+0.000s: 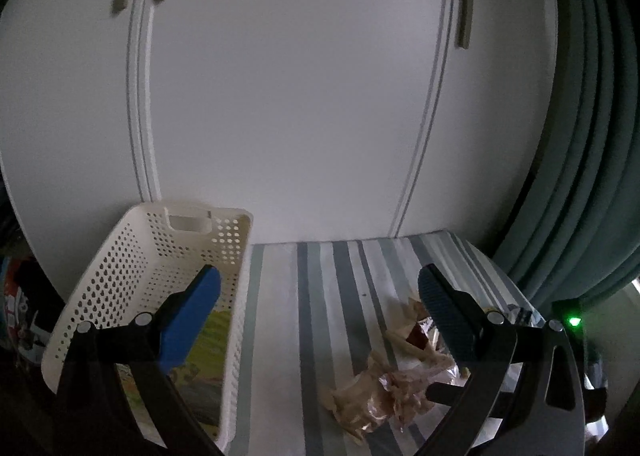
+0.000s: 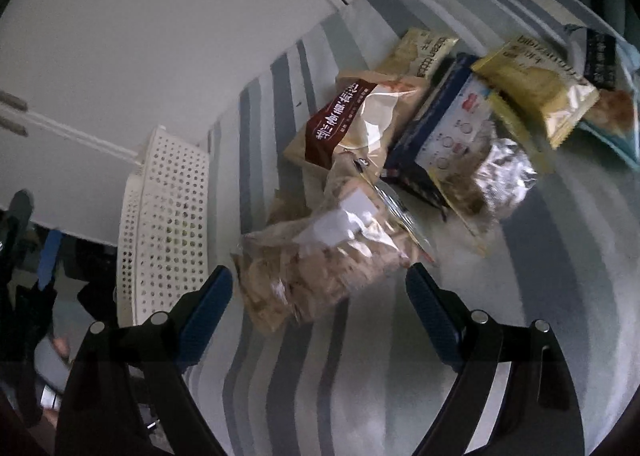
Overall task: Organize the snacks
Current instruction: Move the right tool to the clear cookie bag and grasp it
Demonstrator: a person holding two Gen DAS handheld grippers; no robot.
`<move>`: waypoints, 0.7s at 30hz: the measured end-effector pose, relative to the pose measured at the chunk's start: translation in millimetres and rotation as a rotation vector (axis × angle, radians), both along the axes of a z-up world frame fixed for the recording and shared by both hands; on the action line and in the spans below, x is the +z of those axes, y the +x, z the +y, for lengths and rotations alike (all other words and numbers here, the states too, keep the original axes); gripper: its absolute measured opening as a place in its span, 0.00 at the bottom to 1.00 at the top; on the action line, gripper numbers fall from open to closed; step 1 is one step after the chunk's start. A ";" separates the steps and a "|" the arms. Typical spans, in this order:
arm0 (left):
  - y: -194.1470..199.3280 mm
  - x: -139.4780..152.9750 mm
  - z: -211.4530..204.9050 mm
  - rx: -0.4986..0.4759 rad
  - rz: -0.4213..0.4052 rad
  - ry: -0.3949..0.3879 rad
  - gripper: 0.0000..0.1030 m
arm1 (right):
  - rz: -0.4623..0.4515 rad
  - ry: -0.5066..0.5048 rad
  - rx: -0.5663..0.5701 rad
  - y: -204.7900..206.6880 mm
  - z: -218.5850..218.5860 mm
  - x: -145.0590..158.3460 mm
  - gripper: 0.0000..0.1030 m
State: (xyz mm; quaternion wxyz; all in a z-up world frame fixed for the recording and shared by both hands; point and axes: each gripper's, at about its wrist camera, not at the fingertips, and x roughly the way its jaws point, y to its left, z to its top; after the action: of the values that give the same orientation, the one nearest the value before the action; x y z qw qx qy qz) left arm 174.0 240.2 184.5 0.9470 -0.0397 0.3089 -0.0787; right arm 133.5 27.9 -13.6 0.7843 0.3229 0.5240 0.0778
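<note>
Right claw (image 2: 320,296) spread wide, empty — clear snack bag (image 2: 320,256) lies just ahead between fingers, long axis slanting left-near to right-far. We judge right nearer. Left claw (image 1: 320,320) released, beside basket (image 1: 120,256) on striped surface (image 2: 520,296).

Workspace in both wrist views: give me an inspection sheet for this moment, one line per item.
Surface: striped cloth, bare near the right gripper.
Job's things: white basket at the cloth's left edge, a green-yellow packet already inside; loose snack bags piled on the cloth, clear bag nearest.
Clutter: nothing seen apart from the snacks.
Grippers: left gripper jaws open, empty, one finger over the basket; right gripper jaws open, empty, pointed at the clear bag.
Cables: nothing seen.
Surroundings: white cupboard doors behind, teal curtain to the right; dim light.
</note>
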 end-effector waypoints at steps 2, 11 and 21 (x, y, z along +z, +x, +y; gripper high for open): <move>-3.6 2.8 2.7 0.008 -0.011 -0.002 0.97 | 0.015 0.013 -0.020 6.8 7.6 -2.6 0.87; -6.8 9.6 13.7 0.027 -0.037 -0.021 0.97 | 0.003 -0.113 -0.050 35.3 27.3 -7.5 0.87; 0.4 3.4 10.6 0.028 -0.023 0.011 0.97 | -0.079 -0.335 0.073 47.3 49.5 -6.0 0.65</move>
State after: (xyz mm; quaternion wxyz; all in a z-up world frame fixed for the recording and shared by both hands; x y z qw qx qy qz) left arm 174.4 250.8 187.9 0.9516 -0.0381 0.2980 -0.0645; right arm 180.8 77.4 -19.6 0.8437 0.1655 0.5098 0.0303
